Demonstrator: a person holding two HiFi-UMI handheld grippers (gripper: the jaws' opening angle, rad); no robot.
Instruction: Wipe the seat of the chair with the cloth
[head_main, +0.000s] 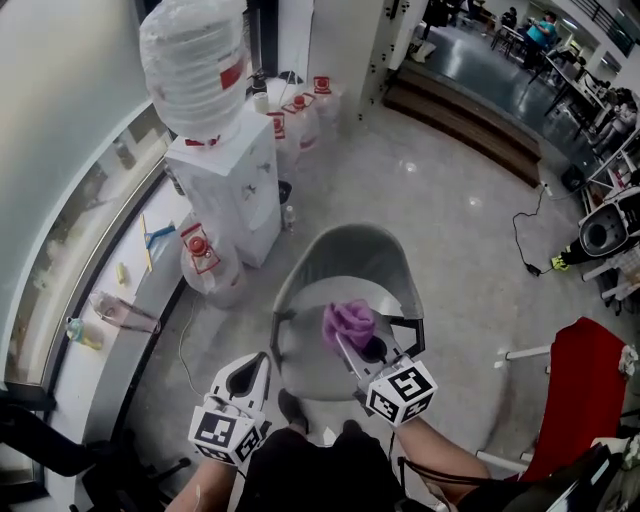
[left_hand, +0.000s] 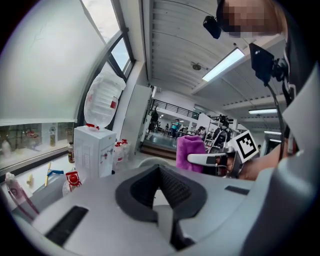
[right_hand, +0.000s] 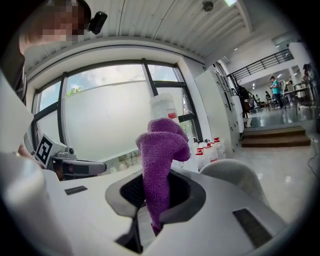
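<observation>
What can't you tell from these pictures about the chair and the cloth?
- Whether the cloth touches the seat: head view looks steeply down; in the right gripper view the gripper's body hides the seat.
- Chair legs: head view, hidden under the seat.
- Seat's front edge: head view, partly covered by the right gripper and left gripper.
- Dirt on the seat: too small in every view.

Glossy grey floor (head_main: 440, 190), grey chair (head_main: 350, 255), white water dispenser (head_main: 225, 190), spare water jugs (head_main: 215, 280), black cable (head_main: 516, 235)

The head camera is looking steeply down on the chair (head_main: 345, 255) from close above. Both gripper cameras are looking roughly level along their jaws, all three views sharing the water dispenser (left_hand: 92, 152).
</observation>
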